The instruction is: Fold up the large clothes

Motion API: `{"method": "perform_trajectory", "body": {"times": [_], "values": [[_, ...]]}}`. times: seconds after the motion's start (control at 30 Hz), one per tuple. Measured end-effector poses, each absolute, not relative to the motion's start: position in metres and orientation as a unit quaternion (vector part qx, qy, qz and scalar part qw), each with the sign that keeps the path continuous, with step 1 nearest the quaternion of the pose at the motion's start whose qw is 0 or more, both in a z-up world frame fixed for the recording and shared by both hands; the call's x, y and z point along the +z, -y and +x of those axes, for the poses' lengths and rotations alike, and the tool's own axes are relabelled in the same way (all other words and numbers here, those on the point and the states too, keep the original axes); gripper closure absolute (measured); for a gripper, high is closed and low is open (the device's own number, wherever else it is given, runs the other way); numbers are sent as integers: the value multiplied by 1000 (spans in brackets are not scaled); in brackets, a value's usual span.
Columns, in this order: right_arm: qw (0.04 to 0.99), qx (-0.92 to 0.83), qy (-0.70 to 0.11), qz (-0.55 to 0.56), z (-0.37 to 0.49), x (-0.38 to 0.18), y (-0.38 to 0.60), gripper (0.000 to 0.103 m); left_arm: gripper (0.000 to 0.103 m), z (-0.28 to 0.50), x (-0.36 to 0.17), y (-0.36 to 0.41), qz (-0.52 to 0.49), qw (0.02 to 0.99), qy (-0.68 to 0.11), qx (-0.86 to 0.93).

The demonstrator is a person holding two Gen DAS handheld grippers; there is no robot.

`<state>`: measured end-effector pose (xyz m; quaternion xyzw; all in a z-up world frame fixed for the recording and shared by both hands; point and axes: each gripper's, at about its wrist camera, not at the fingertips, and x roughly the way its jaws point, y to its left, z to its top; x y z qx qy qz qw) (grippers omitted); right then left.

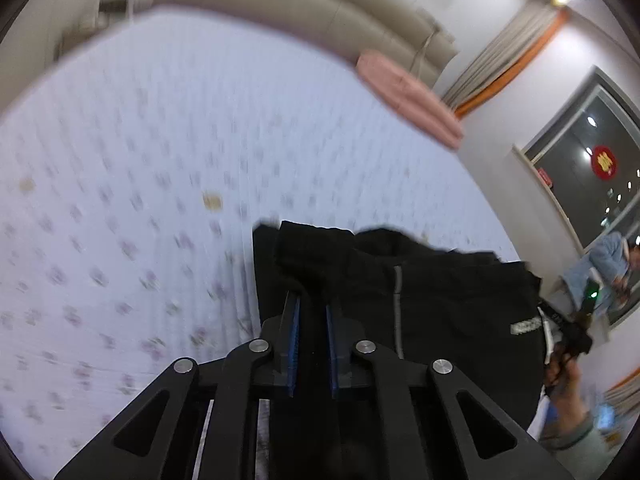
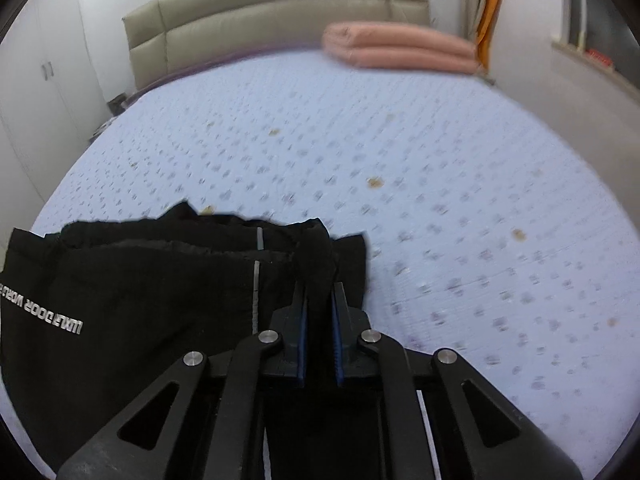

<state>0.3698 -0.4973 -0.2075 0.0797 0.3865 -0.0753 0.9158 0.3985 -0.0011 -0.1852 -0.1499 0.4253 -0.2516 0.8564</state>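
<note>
A black garment [image 1: 448,304] with a grey stripe and white lettering is held up over the bed, stretched between my two grippers. My left gripper [image 1: 312,300] is shut on its left edge, with black cloth bunched between the blue pads. In the right wrist view the same garment [image 2: 132,300] hangs to the left, and my right gripper [image 2: 320,292] is shut on its right edge. The right gripper also shows at the far right of the left wrist view [image 1: 576,332], held by a hand. The lower part of the garment is hidden behind the grippers.
The bed has a pale sheet with small purple flowers [image 2: 420,168] and a beige padded headboard [image 2: 260,20]. A folded pink blanket [image 2: 400,50] lies at the bed's far right corner. A window [image 1: 592,168] and curtain are on the right wall, white wardrobe doors on the left.
</note>
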Motion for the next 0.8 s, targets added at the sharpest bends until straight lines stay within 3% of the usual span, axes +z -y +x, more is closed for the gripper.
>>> {"method": "perform_trajectory", "body": {"times": [0.2, 0.37, 0.47, 0.6, 0.67, 0.73, 0.8], "values": [[938, -116, -317, 77, 349, -151, 502, 92, 93, 375, -126, -23, -185, 884, -349, -250], [941, -157, -295, 44, 394, -116, 498, 93, 93, 410, -102, 4, -155, 913, -327, -190], [928, -180, -326, 28, 437, -134, 497, 93, 92, 451, -134, 21, -143, 908, -366, -145], [891, -196, -410, -6, 498, -203, 490, 93, 88, 489, -207, 36, -129, 878, -449, -100], [862, -175, -476, -5, 523, -253, 490, 93, 75, 493, -237, 47, -100, 870, -475, -92], [844, -158, -513, -10, 536, -285, 488, 93, 71, 496, -249, 49, -88, 871, -475, -93], [841, -162, -515, -25, 541, -291, 484, 92, 61, 503, -254, 41, -107, 866, -480, -91]]}}
